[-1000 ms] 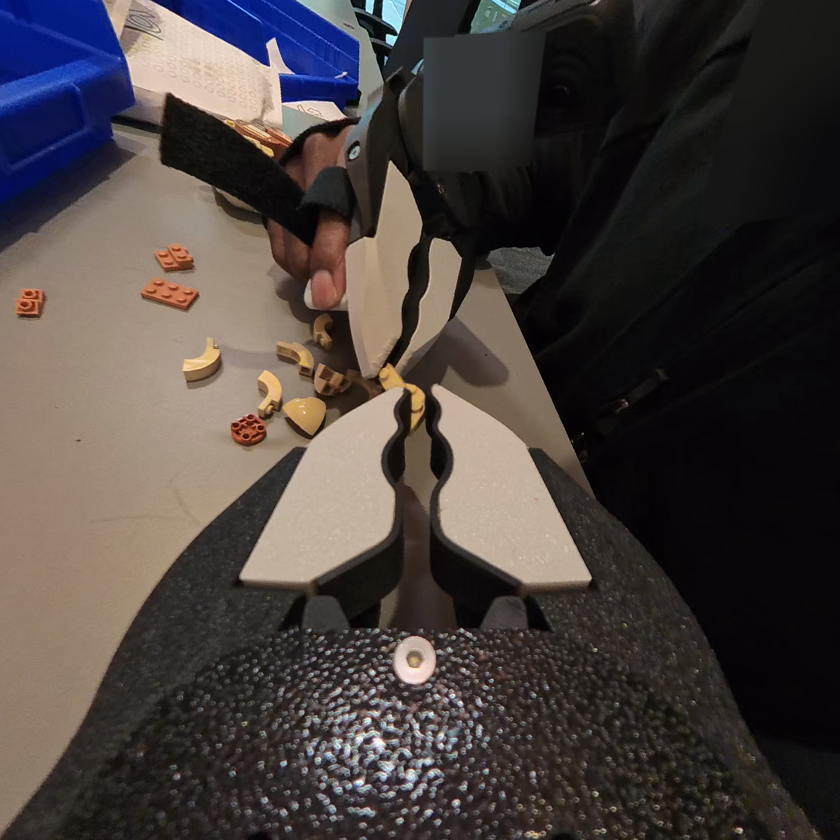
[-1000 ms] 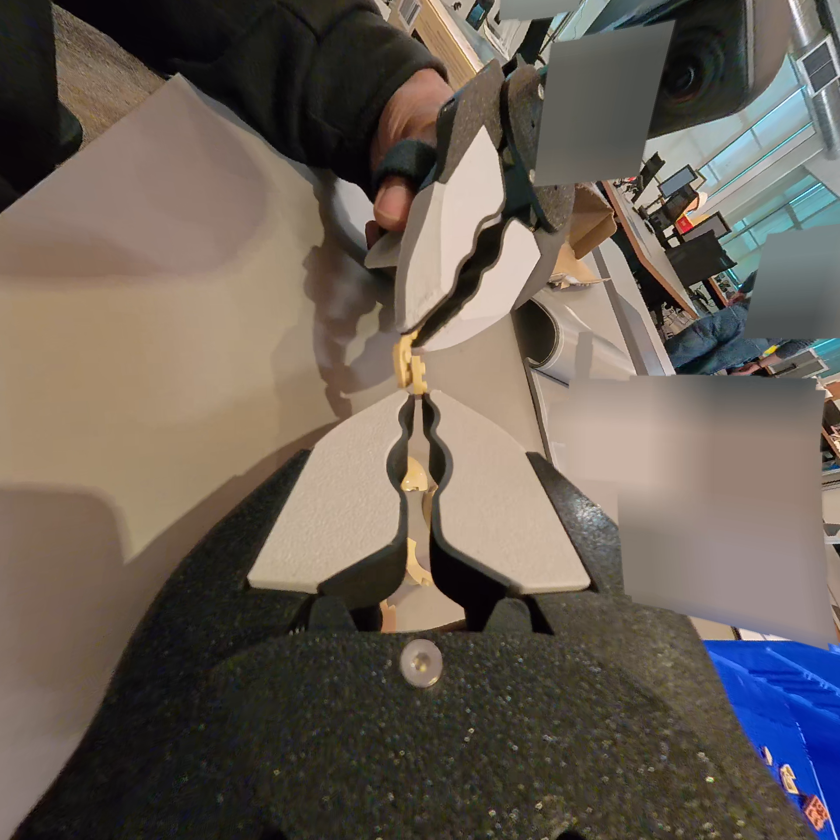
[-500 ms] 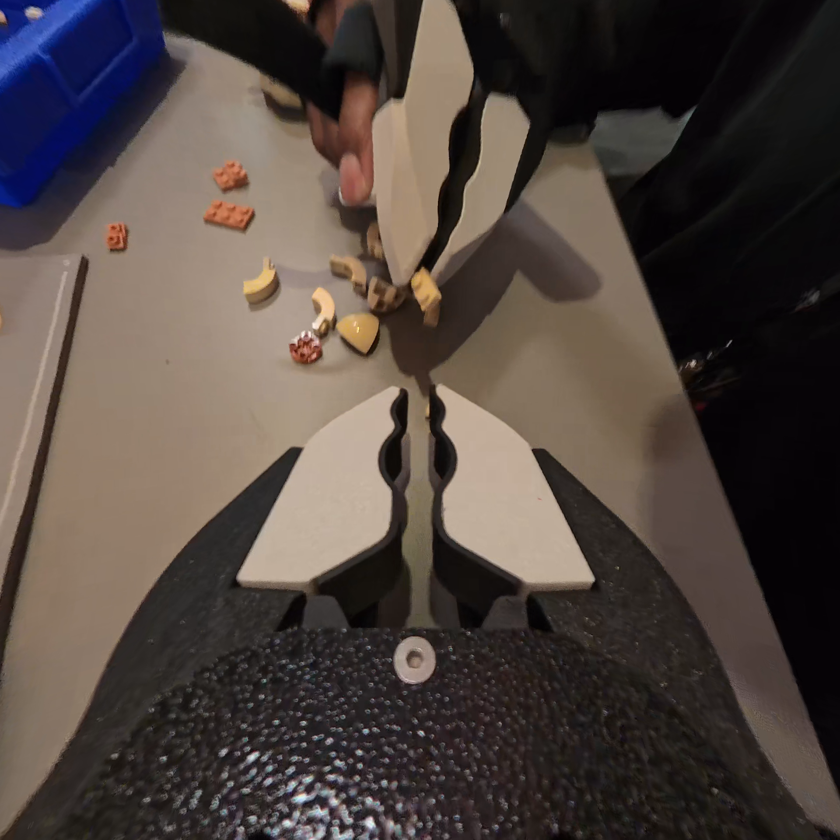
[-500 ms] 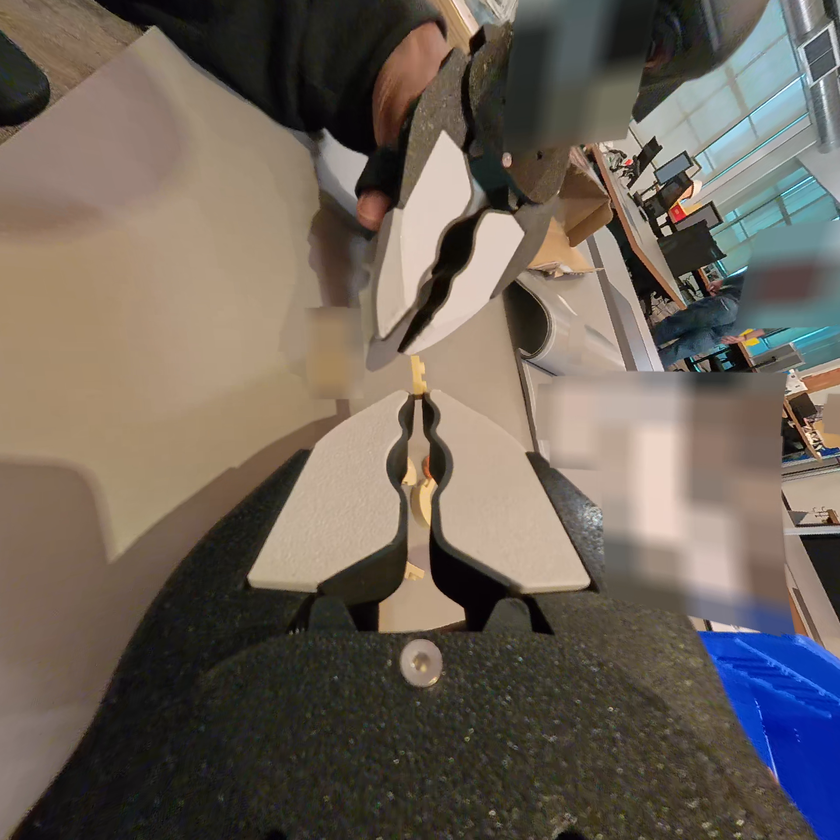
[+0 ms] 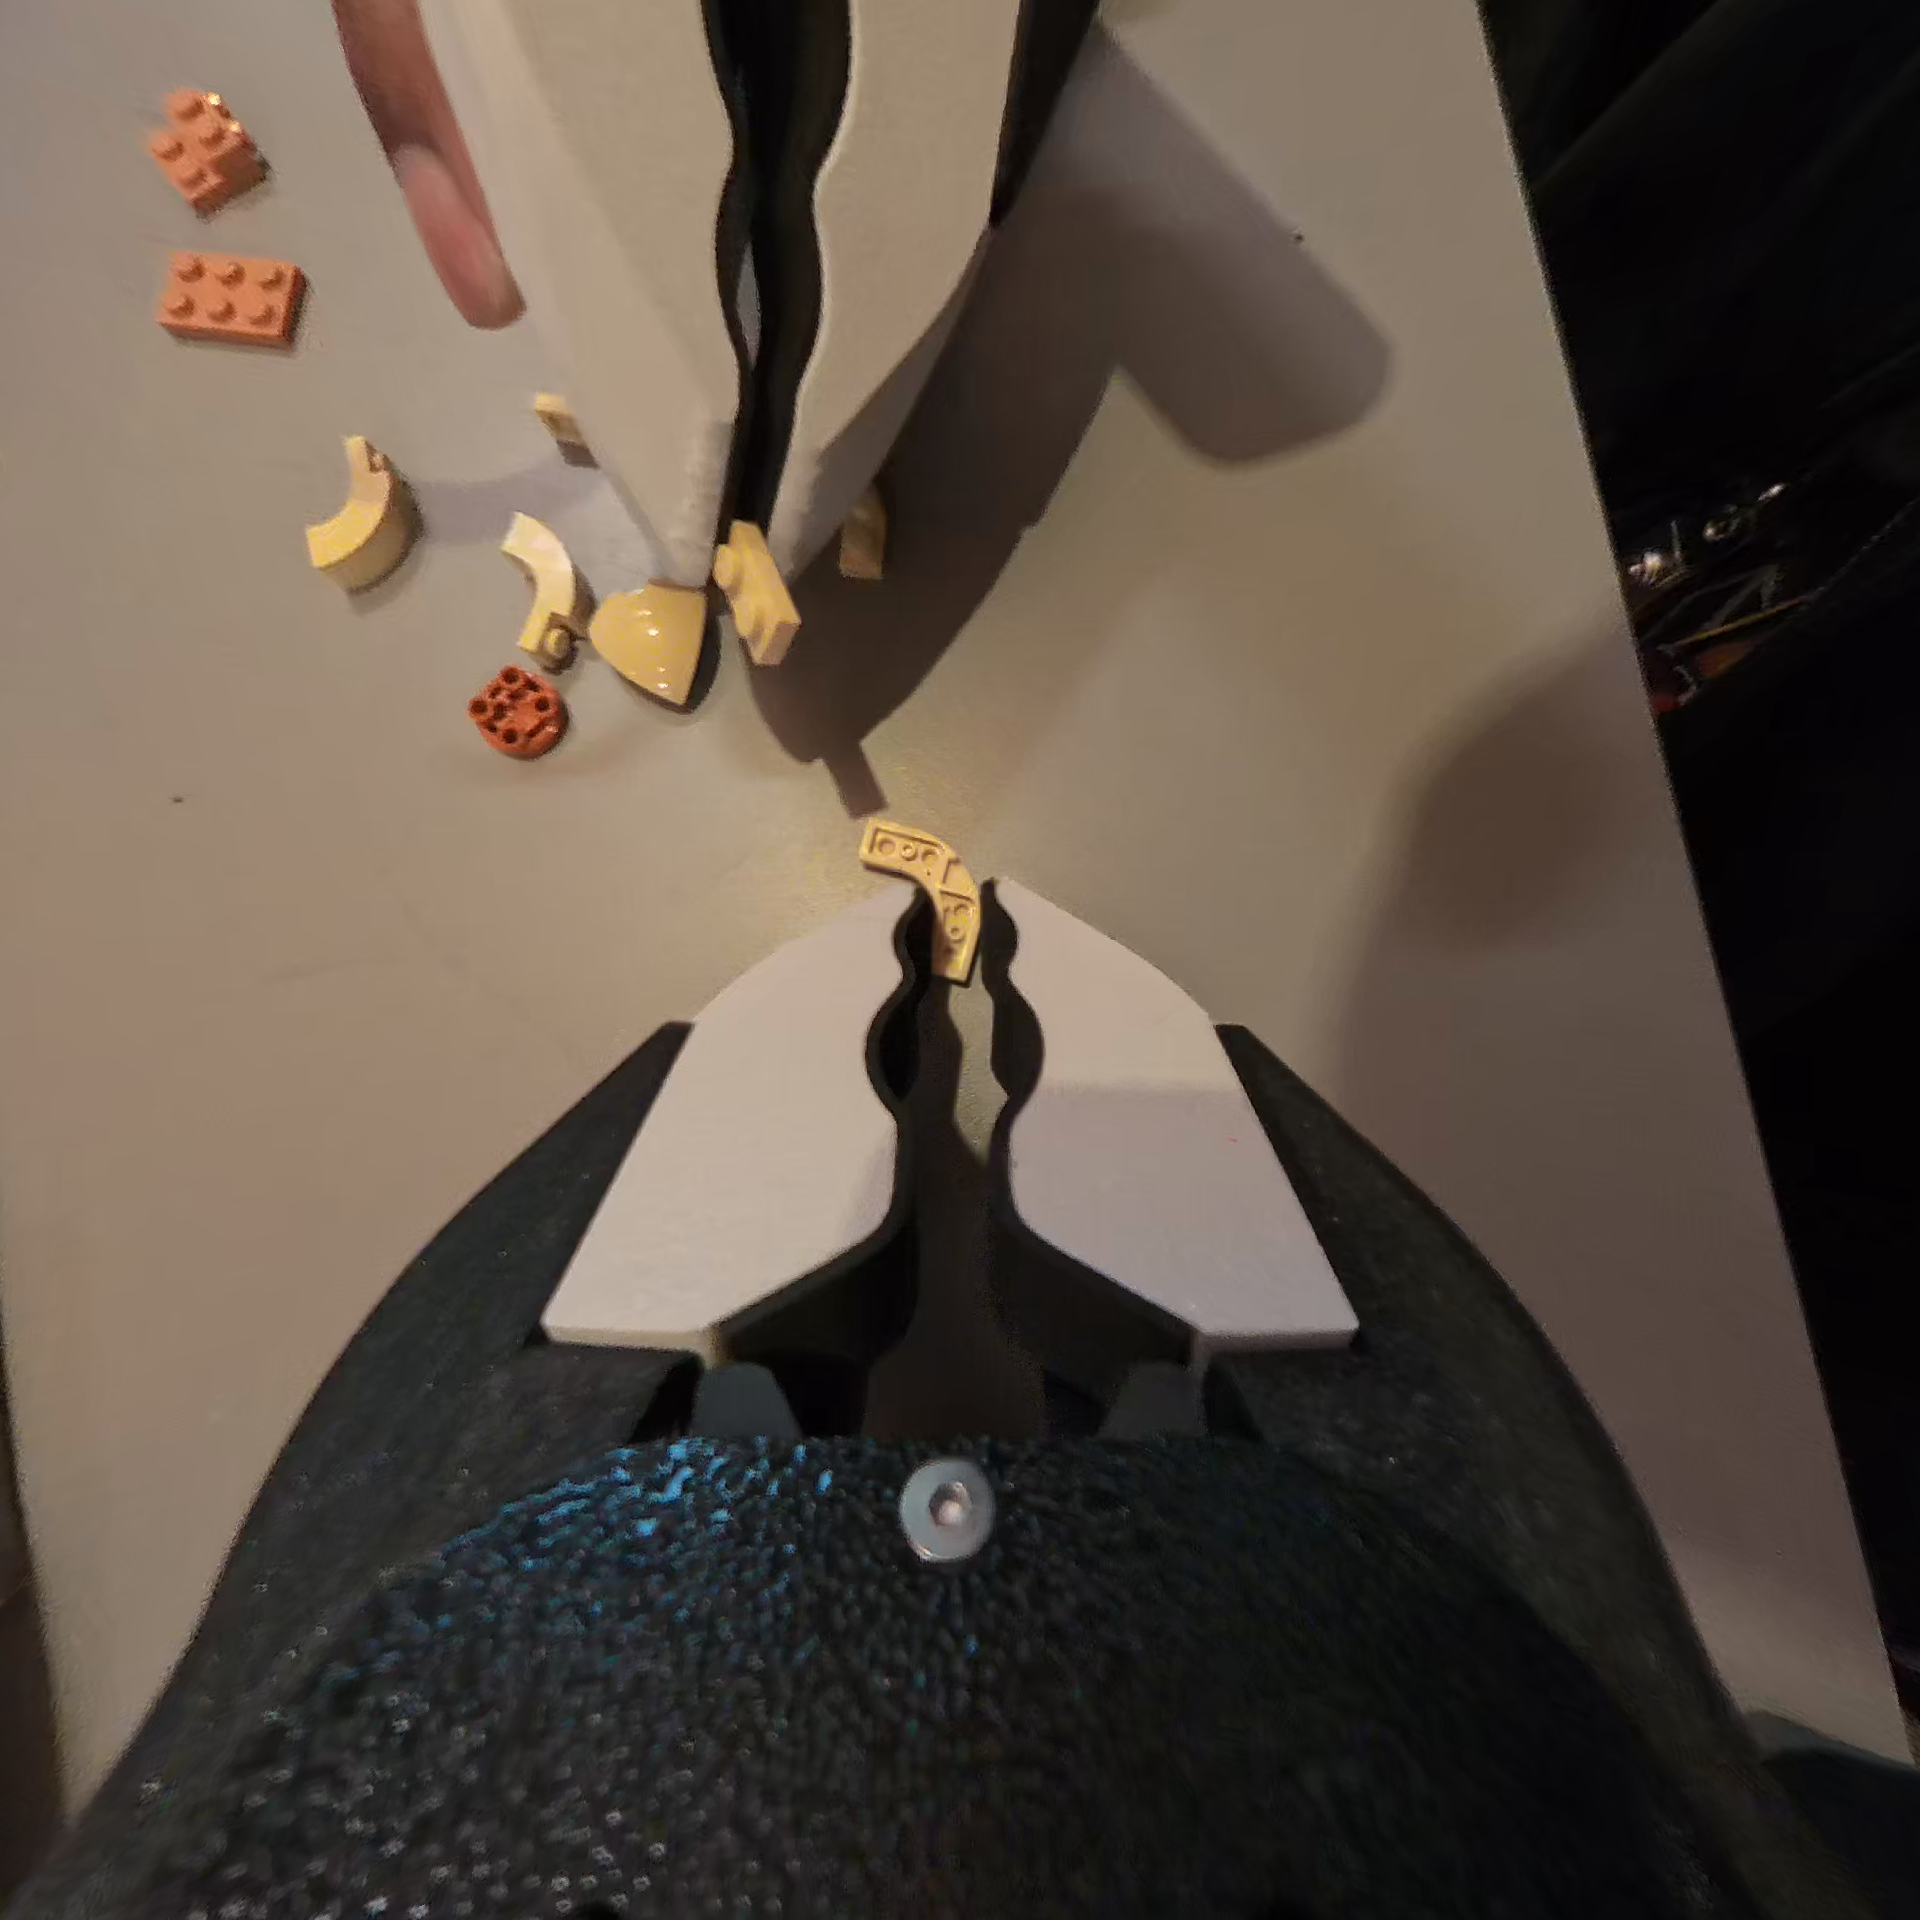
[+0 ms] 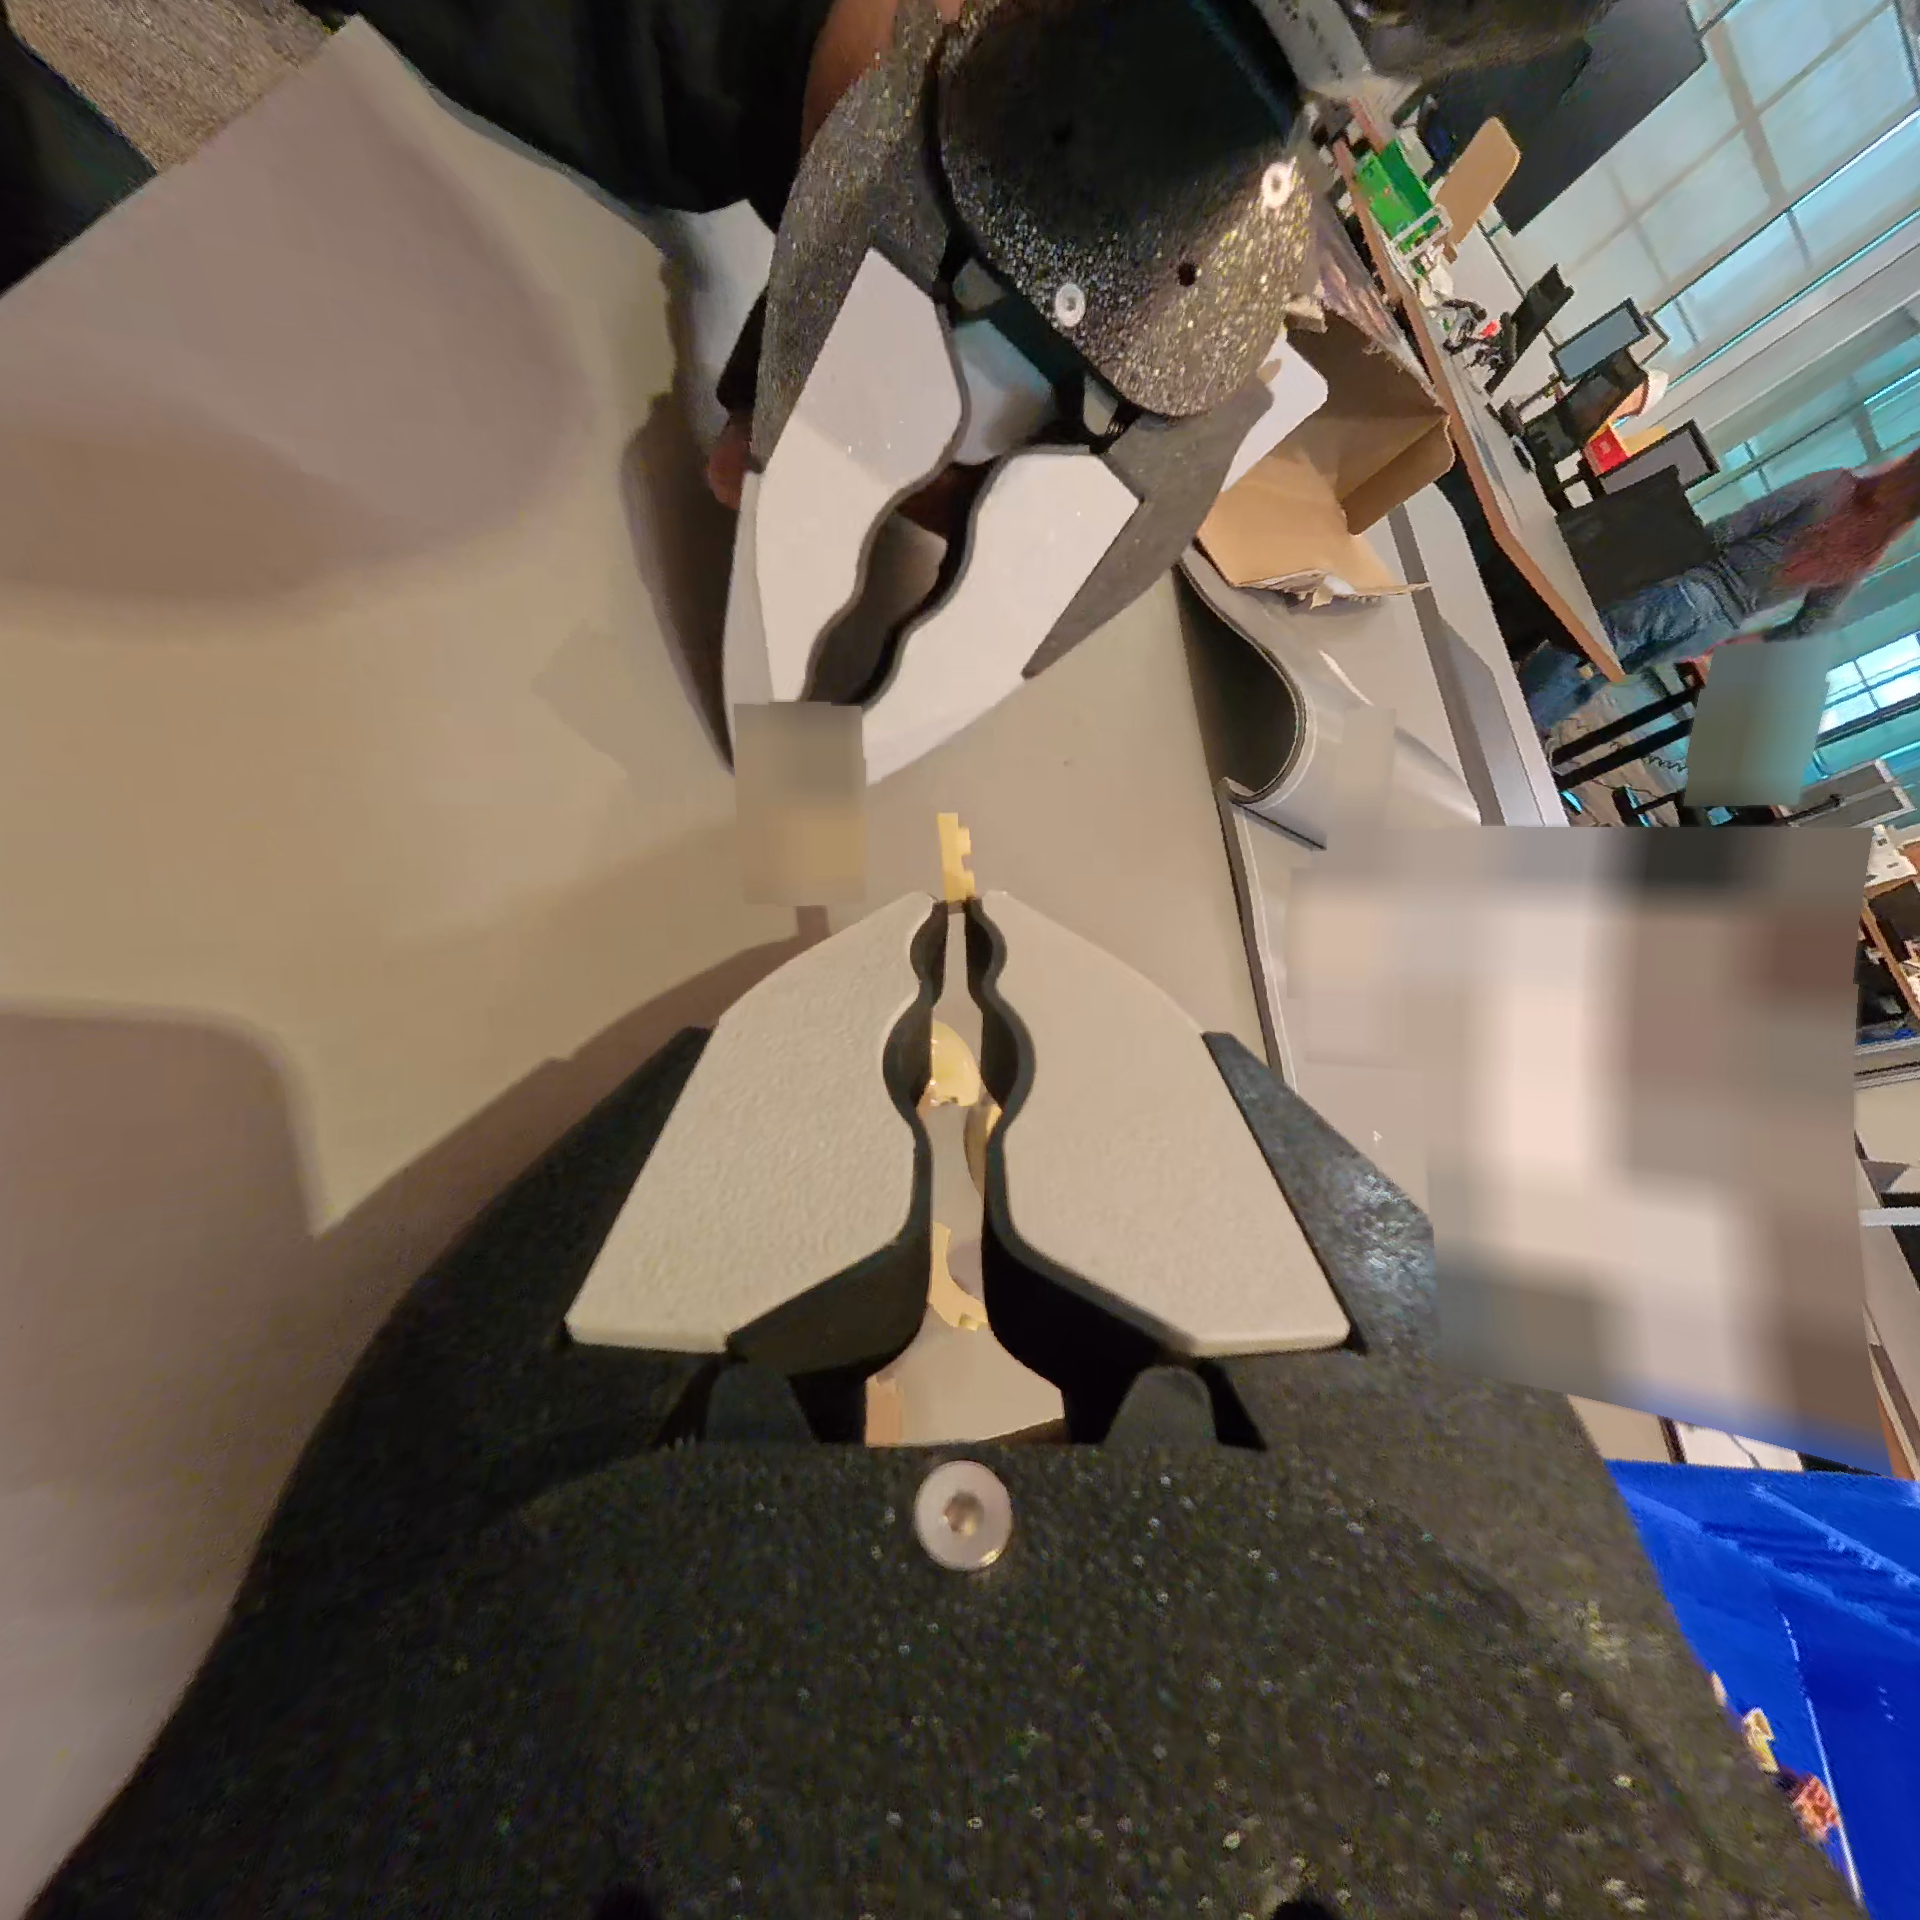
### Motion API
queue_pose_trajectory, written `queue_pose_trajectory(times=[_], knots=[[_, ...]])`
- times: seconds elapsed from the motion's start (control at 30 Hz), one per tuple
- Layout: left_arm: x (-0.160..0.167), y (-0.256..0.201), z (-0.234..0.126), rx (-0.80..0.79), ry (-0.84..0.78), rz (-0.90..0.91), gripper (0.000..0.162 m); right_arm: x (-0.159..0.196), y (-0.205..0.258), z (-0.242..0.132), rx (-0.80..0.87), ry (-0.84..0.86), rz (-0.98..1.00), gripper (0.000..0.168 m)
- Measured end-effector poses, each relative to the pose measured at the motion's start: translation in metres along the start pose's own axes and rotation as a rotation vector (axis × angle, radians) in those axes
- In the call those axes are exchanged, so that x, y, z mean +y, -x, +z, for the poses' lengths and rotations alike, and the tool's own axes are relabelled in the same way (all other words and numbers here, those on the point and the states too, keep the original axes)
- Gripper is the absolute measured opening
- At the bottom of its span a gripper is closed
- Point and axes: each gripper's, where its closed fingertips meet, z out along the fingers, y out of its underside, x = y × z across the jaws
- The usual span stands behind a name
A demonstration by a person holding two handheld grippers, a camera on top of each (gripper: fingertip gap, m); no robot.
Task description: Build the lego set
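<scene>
Two grippers, each pinching a small tan lego piece above the grey table.

The left gripper [image 5: 948, 902] has its fingers drawn narrow on a curved tan plate [image 5: 928, 876], underside up, sticking out past the fingertips. Beyond that plate, the right gripper [image 5: 750, 520] comes down from above, its jaws nearly together on a small tan studded plate [image 5: 756, 605] at its tips; in the right wrist view that plate [image 6: 954, 869] juts out from between the tips. Left of the studded plate, loose pieces lie on the table [image 5: 260, 935]: a tan dome piece [image 5: 652, 646] just beside it, a tan arch [image 5: 545, 597], a second tan arch [image 5: 364, 520] farther left, and a dark red round brick [image 5: 516, 712] below them. Well up and left sit two orange plates [image 5: 229, 296] [image 5: 203, 151]. A blue bin [image 6: 1787, 1621] shows at the lower right of the right wrist view.
</scene>
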Motion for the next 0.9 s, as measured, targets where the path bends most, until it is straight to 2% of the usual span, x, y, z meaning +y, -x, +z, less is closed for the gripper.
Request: queue_pose_trajectory(times=[0.07,0.17,0.3,0.37,0.47,0.53,0.6,0.73,0.9], knots=[[0.002,0.01,-0.002,-0.075,0.043,0.026,0.008,0.001,-0.001,-0.001,0.0,0.003,0.01,0.003],[0.005,0.035,-0.012,-0.298,0.153,0.181,0.008,0.003,-0.002,-0.001,0.005,0.008,0.02,0.003],[0.008,0.057,-0.026,-0.57,0.384,0.548,0.008,0.005,-0.004,-0.001,0.016,0.023,0.024,0.003],[0.0,0.053,-0.025,-0.605,0.387,0.675,0.009,0.006,-0.004,-0.002,0.02,0.03,0.027,0.003],[0.0,0.049,-0.022,-0.61,0.402,0.722,0.023,0.009,-0.005,-0.002,0.029,0.046,0.024,0.003],[0.0,0.047,-0.021,-0.602,0.377,0.708,0.031,0.009,-0.006,-0.002,0.032,0.049,0.027,0.003],[0.001,0.044,-0.024,-0.581,0.326,0.636,0.03,0.01,-0.006,-0.002,0.031,0.052,0.031,0.003],[0.001,0.043,-0.031,-0.516,0.208,0.385,0.031,0.01,-0.005,-0.001,0.026,0.059,0.025,0.003],[0.004,0.036,-0.031,-0.352,0.117,0.071,0.031,0.011,-0.002,0.0,0.016,0.071,0.02,0.003]])
